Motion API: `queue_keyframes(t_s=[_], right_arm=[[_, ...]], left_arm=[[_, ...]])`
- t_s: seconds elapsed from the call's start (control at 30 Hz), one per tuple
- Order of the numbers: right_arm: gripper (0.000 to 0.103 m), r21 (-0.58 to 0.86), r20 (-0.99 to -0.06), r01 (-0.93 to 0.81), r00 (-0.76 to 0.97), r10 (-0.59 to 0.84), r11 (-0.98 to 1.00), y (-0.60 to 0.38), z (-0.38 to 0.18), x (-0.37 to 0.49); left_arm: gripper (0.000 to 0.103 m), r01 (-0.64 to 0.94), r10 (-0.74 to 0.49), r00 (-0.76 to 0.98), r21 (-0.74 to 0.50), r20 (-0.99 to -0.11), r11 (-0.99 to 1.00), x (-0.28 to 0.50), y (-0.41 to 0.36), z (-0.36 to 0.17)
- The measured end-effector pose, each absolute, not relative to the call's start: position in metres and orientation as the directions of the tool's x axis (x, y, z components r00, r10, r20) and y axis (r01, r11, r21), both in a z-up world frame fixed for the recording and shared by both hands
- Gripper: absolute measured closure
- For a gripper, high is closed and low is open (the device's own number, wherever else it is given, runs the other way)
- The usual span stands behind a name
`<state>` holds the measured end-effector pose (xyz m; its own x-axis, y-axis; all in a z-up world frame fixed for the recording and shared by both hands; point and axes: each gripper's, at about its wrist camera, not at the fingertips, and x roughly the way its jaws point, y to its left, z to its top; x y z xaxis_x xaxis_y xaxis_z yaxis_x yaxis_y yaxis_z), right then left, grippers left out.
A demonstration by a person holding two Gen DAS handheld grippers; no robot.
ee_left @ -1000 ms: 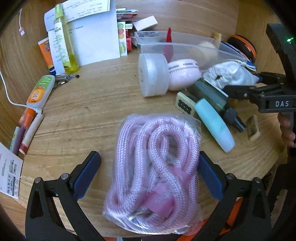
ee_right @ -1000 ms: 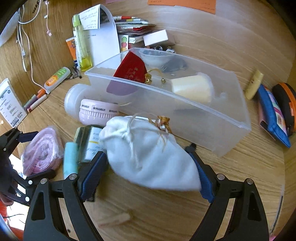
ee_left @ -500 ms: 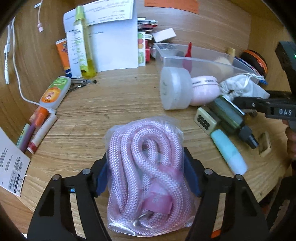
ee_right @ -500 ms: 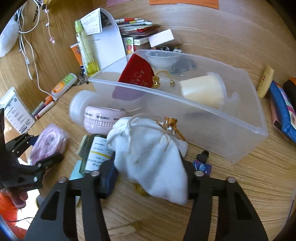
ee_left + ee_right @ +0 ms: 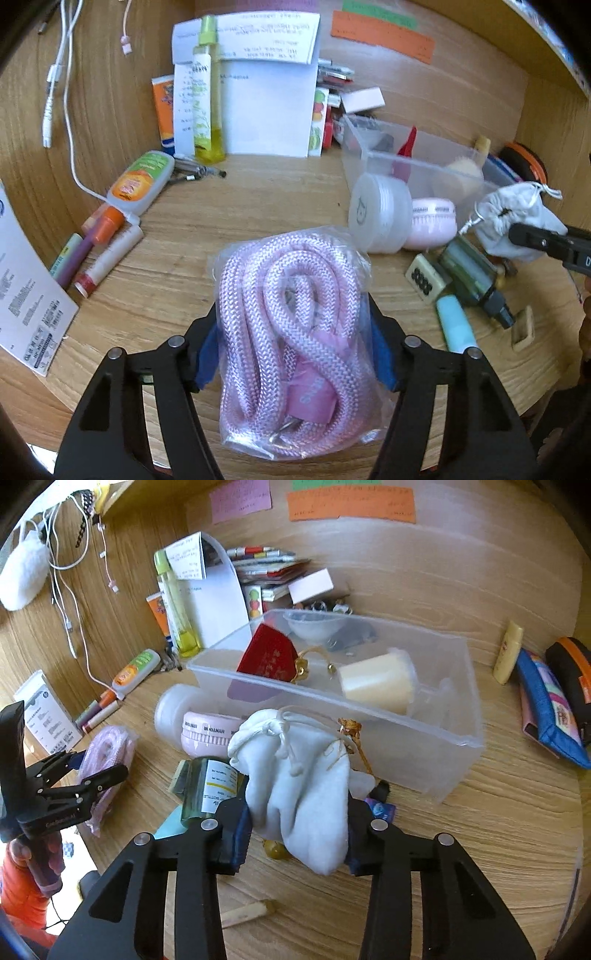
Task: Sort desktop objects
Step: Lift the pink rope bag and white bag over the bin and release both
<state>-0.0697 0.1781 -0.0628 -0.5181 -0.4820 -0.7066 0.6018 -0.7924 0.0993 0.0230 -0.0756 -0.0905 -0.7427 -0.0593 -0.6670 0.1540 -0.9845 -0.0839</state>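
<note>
A clear bag of coiled pink rope [image 5: 291,295] sits between the blue pads of my left gripper [image 5: 293,347], which press its sides; it hangs just above the wooden desk. In the right wrist view a white drawstring pouch [image 5: 295,760] is squeezed between the pads of my right gripper [image 5: 297,830], whose jaws are closing on it. The pouch is lifted in front of the clear plastic box [image 5: 424,746], which holds a red pouch [image 5: 267,657] and a cream cylinder [image 5: 376,683]. The left gripper [image 5: 96,771] with its rope bag [image 5: 107,746] shows at the left edge.
A green bottle [image 5: 210,786], pink round case [image 5: 207,734], white jar [image 5: 376,214] and teal tube [image 5: 456,325] lie between the grippers. Markers [image 5: 96,254], a yellow spray bottle [image 5: 205,99] and papers stand at the back left. A blue pouch [image 5: 546,709] lies right.
Both grippers went from wide open to closed on their objects. The rope bag and the white pouch have been squeezed narrower and raised off the desk.
</note>
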Motion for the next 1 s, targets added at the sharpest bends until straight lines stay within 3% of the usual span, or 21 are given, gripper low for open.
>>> queue_keyframes(t_s=[1.0], right_arm=[[0.067, 0.123, -0.576, 0.557, -0.634, -0.515, -0.822, 0.224, -0.002, -0.063]], left_arm=[[0.038, 0.079, 0.007, -0.869, -0.153, -0.495, -0.985, 0.007, -0.046, -0.008]])
